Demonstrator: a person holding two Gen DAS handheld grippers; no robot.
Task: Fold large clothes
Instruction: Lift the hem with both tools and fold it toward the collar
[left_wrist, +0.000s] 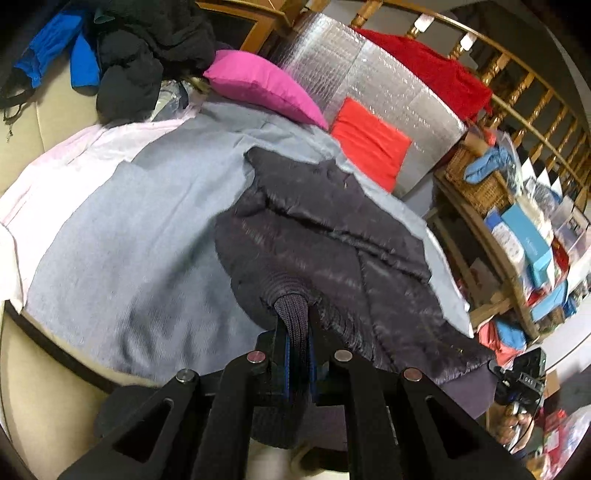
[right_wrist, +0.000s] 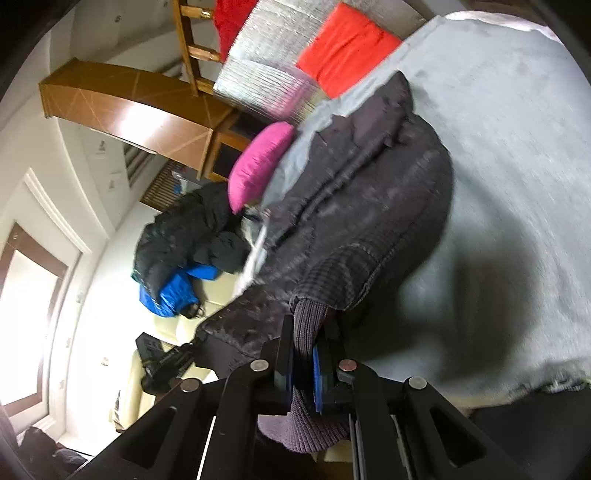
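Left wrist view: left gripper (left_wrist: 293, 325) clamped on dark jacket (left_wrist: 325, 236) ribbed hem; right gripper (right_wrist: 308, 332) likewise. Bare grey blanket (left_wrist: 147, 229) at 9 o'clock.

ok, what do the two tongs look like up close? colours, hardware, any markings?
Both look alike: matte black angular linkage arms with triangular cutouts and round silver pivot pins. Left tongs and right tongs have black fingers lined with blue pads. No cables or markings show on either. The left view also catches the right unit's black camera block; markings there are too blurred to read.
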